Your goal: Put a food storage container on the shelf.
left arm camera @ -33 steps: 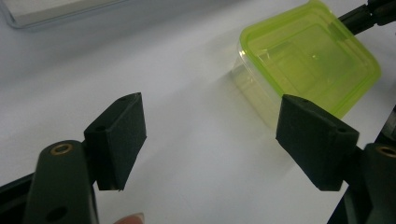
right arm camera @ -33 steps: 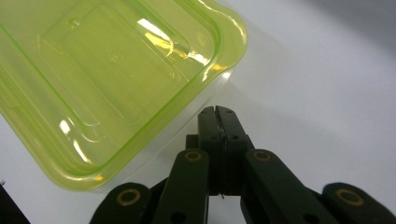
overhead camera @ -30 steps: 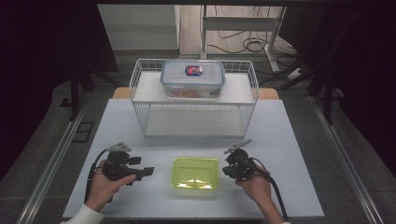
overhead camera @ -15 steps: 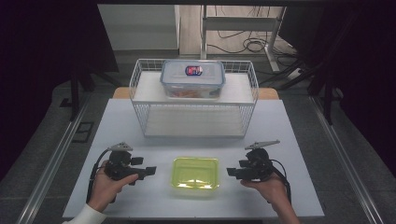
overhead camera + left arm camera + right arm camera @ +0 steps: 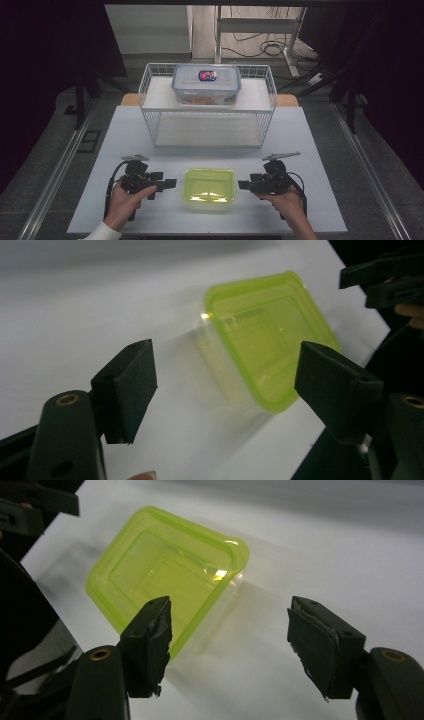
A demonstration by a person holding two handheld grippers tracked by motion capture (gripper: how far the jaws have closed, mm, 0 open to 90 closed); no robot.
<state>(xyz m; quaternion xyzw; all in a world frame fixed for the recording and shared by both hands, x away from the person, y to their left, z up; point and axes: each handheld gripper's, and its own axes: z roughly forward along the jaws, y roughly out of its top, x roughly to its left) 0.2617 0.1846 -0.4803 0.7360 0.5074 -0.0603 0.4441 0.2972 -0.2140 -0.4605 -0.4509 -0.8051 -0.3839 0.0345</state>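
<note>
White table [image 5: 320,145], empty green container [image 5: 209,184]

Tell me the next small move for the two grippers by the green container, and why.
Probably bring both grippers inward to the green-lidded container until each set of jaws straddles an end. The left gripper and right gripper flank it on the table, both open and holding nothing; the right one's jaws have just been opening, with nothing between them. Both point at the container but stand clear of it.
</note>
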